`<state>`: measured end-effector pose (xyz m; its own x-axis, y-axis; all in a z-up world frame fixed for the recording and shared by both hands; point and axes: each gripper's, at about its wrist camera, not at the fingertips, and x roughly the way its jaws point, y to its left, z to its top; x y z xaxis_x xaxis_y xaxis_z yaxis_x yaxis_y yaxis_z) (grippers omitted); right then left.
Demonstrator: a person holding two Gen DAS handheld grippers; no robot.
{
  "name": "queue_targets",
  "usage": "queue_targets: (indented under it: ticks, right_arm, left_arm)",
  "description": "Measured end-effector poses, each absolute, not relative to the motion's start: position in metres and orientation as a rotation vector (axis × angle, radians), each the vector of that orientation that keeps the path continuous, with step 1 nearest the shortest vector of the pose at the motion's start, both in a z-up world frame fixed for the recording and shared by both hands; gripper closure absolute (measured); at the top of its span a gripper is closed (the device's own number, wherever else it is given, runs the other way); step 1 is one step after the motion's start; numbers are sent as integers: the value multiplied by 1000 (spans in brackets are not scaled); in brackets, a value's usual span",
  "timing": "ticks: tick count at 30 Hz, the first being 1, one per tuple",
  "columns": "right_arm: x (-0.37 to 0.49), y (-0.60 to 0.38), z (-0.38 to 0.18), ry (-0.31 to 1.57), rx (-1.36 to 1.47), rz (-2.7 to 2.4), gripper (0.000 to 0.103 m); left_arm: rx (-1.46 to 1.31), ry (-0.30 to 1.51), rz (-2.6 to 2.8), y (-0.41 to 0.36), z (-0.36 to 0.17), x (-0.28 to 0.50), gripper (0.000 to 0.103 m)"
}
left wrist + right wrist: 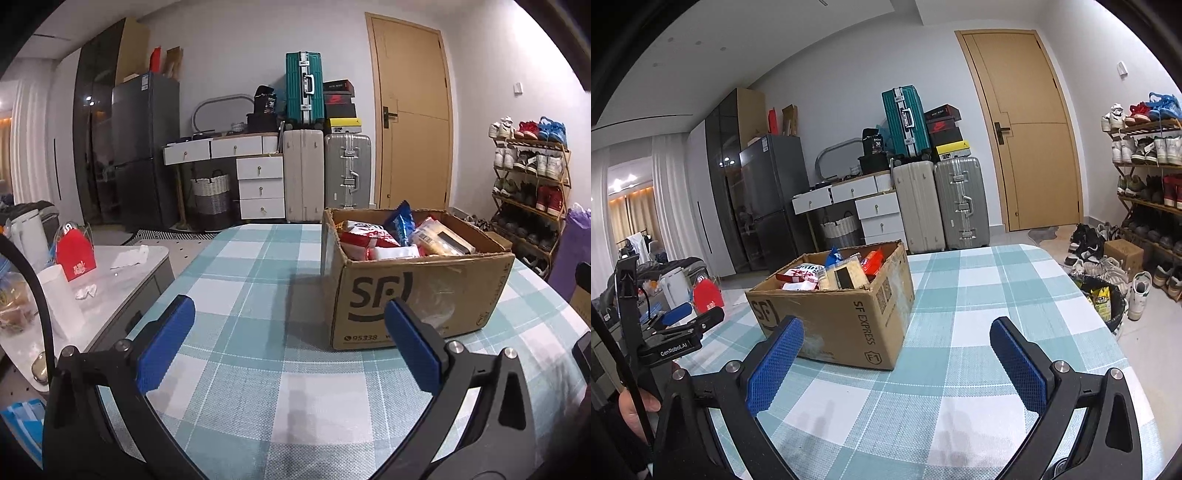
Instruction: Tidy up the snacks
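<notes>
A brown cardboard box (pixel 413 295) printed "SF" stands on the checked tablecloth (pixel 251 280), packed with snack bags: a red-and-white one (pixel 364 240), a blue one (pixel 400 221) and a yellow one (pixel 434 238). My left gripper (pixel 290 314) hovers open just short of the box's near left corner, nothing between its blue pads (pixel 166 343). In the right wrist view the same box (pixel 849 317) sits ahead and left. My right gripper (pixel 897 336) is open over the cloth (pixel 979 295), empty. The left gripper (pixel 679 332) shows at that view's left edge.
A low white side table (pixel 122 273) with a red pouch, a cup and tissues stands left of the table. Suitcases (pixel 325 170), white drawers and a door line the far wall. A shoe rack (pixel 528 184), loose shoes and a black bin (pixel 1104 299) are on the right.
</notes>
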<state>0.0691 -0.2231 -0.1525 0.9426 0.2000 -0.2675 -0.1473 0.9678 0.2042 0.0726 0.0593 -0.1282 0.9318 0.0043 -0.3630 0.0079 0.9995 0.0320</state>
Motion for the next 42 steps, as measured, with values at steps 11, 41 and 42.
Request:
queue_targets:
  ticks: [11,41,42]
  right_arm:
    - [68,-221,-152,296,175,190,0]
    - [71,-228,-154,302,205,192,0]
    - [70,-228,-155,301,205,192,0]
  left_arm:
    - [32,369,-9,59,-127,71,0]
    - [37,353,2,59,-132,71,0]
    - [37,354,2,59,-132,72,0]
